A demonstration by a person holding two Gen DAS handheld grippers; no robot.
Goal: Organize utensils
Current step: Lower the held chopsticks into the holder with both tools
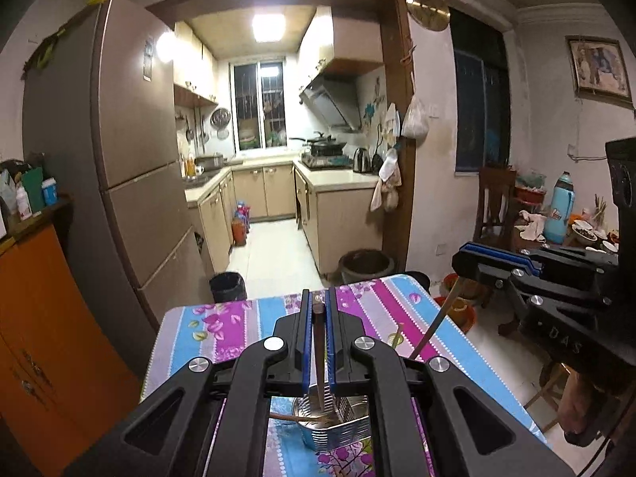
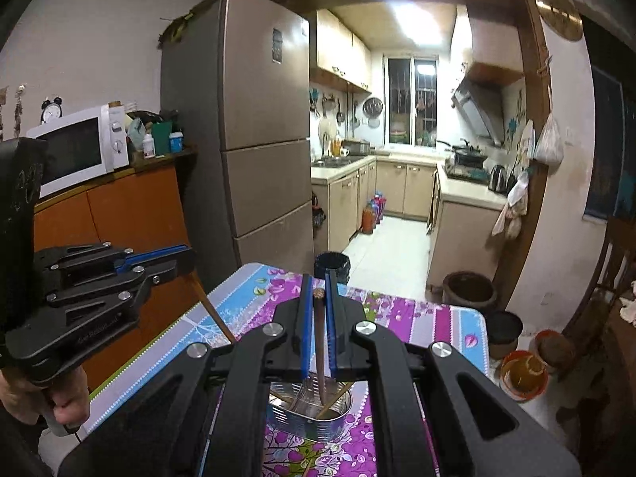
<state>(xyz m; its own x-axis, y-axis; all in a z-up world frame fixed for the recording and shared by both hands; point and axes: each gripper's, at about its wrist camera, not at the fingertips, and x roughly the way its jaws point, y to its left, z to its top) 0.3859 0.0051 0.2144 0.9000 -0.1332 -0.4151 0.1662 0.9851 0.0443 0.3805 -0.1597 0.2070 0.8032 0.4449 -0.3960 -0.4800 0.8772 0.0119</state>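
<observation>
1. A metal utensil holder (image 1: 338, 425) stands on the tabletop (image 1: 397, 306), near its front edge, with a few utensils inside.
2. The left gripper (image 1: 318, 306) is clamped on a dark chopstick (image 1: 318, 357) above the holder.
3. The right gripper (image 2: 318, 290) pinches another chopstick (image 2: 320, 357) the same way.
4. A floral striped cloth covers the tabletop.

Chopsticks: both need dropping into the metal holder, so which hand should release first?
Right, marginally: the right gripper's chopstick points mid-opening of the holder; the left gripper's stick looks nearer the rim.
</observation>
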